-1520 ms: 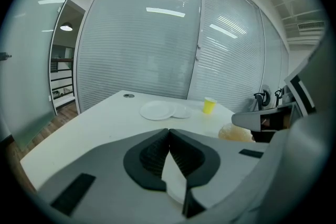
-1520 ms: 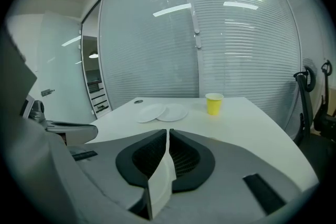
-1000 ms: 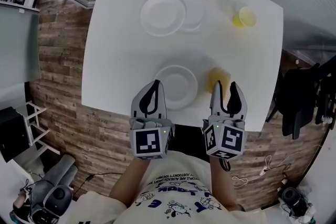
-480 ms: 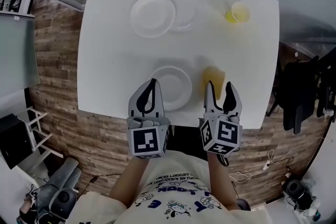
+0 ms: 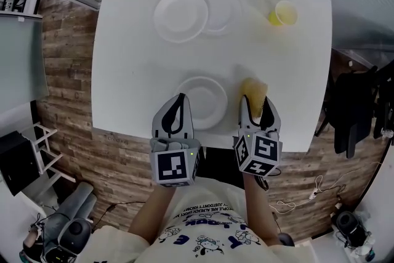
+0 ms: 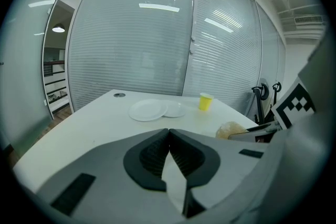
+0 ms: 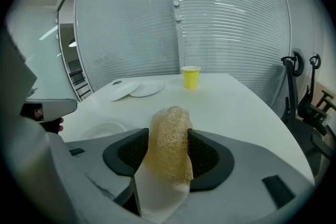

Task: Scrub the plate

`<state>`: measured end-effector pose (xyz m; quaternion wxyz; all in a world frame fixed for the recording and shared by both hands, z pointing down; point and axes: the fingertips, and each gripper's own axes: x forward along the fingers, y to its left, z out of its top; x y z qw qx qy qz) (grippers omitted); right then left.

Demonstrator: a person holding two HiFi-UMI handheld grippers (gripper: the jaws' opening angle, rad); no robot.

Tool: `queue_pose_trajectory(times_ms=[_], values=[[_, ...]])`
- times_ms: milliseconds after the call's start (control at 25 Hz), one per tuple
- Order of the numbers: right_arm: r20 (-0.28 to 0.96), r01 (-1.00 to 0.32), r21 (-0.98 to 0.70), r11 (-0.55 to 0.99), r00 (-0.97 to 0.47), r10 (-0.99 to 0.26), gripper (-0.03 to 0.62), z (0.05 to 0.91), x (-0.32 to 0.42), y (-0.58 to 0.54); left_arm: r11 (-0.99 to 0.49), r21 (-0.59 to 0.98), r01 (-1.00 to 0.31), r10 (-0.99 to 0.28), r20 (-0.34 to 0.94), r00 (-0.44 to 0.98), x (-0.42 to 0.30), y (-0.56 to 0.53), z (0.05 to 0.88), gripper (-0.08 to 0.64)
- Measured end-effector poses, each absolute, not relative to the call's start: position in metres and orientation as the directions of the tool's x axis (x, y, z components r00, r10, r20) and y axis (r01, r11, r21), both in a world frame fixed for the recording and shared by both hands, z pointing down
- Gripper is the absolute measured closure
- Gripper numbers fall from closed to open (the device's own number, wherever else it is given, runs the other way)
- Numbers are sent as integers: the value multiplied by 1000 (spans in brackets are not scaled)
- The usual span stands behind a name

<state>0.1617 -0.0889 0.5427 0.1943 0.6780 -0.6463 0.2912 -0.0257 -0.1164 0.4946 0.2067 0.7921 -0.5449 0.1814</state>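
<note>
Even, cool indoor light fills the room. In the head view the white worktop [image 5: 148, 64] is bright almost to washing out, and the near plate [image 5: 209, 98] barely stands off from it. Shadows are faint and soft-edged. In both gripper views pale light streaks [image 6: 159, 7] glare on the slatted glass wall [image 6: 131, 55]. Every view bows strongly at its edges, and the gripper views have black corners. The near body of the left hand-held gripper [image 6: 168, 132] is soft and out of focus.
</note>
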Motion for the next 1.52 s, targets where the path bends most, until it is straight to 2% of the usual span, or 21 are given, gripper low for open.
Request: queue_pose_trajectory(times_ms=[440, 680, 1040, 1400, 1520], values=[[641, -991, -112, -71, -18, -768, 458, 543, 159, -90, -302, 130, -945, -794, 513, 324, -32, -111, 496, 529], [607, -988, -139, -65, -34, -794, 465, 527, 160, -97, -274, 134, -952, -804, 511, 303, -39, -112, 491, 529], [567, -985, -159, 61, -142, -811, 465, 506, 127, -108, -173, 157, -972, -829, 510, 230, -57, -109, 487, 529], [566, -971, -164, 171, -235, -790, 465, 503, 87, -106, -12, 312, -950, -773, 600, 207, -85, -82, 512, 529], [568, -969, -164, 186, -247, -785, 465, 505, 81, -105, 36, 371, -928, -740, 634, 225, -87, -74, 524, 483]])
